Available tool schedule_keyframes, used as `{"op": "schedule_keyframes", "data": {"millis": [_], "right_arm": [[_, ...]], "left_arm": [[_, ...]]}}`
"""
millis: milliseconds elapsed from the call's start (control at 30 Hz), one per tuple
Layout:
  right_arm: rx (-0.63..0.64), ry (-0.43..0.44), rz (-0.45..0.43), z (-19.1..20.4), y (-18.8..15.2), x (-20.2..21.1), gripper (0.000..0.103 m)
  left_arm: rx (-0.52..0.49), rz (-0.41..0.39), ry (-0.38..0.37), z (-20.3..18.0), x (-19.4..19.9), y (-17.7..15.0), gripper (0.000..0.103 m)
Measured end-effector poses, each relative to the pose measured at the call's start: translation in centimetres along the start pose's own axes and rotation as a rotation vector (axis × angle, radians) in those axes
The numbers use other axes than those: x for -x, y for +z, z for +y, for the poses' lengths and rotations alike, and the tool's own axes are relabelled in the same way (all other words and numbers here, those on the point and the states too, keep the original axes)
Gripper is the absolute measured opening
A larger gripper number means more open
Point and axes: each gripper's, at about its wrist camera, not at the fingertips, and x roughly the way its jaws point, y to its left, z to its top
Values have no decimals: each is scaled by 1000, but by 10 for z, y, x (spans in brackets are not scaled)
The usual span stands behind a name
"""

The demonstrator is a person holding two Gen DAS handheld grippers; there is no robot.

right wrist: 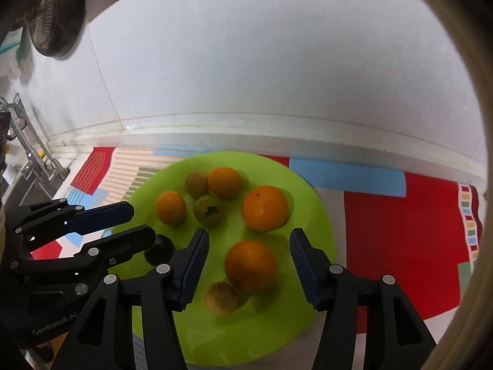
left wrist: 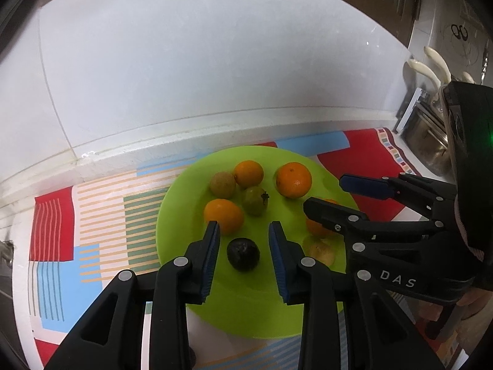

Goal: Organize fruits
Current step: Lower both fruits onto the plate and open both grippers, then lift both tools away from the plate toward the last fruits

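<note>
A patterned mat (left wrist: 55,222) is covering the desk (left wrist: 18,246) across the lower half of both views, and a green plate (right wrist: 320,215) is sitting on it at frame centre, carrying every fruit in sight. The left claw (left wrist: 243,229) is gaping wide at the bottom centre of its view, gripping nothing, its blue pads framing a dark round fruit (left wrist: 243,253). The right claw (right wrist: 249,235) is likewise spread and empty, reaching around a near orange (right wrist: 251,265) at lower centre. A larger orange (right wrist: 265,208) is lying just above it, apart from the rest. Three smaller oranges and greenish fruits are clustering toward the plate's upper left, some touching. A small yellowish fruit (right wrist: 222,297) is resting against the near orange. Judging by this, sorting is looking barely begun: kinds are lying mixed, nothing is being lifted, and no separate container is showing.
</note>
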Motion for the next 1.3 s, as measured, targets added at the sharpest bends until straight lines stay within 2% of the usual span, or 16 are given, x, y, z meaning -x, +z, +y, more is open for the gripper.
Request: {"op": "schedule_keyframes", "data": {"millis": [267,300,533,800,933,1000,1233,1300], "right_arm": [[-2,-7,-35,5,-4,24,55],[-3,-7,-41,3,-13,30,55],[-8,-12,-78,12,-22,55,55],[-32,-27,-122,27,-34,91,55],[-65,-34,-144,30,-43,108,56],[-84,-44,-153,31,-48,114,67],[-106,-88,-207,45,-65,146,69],[-111,-111,-226,48,-71,153,76]], "left_arm": [[18,-53,28,1,30,0,35],[19,-57,30,2,33,0,35],[2,-105,48,-4,63,-7,38],[-18,-168,103,-10,102,-22,59],[-11,-192,133,-11,119,-30,64],[-9,-204,143,-11,126,-34,71],[-25,-282,213,-15,156,-54,89],[-24,-298,240,-14,163,-60,91]]}}
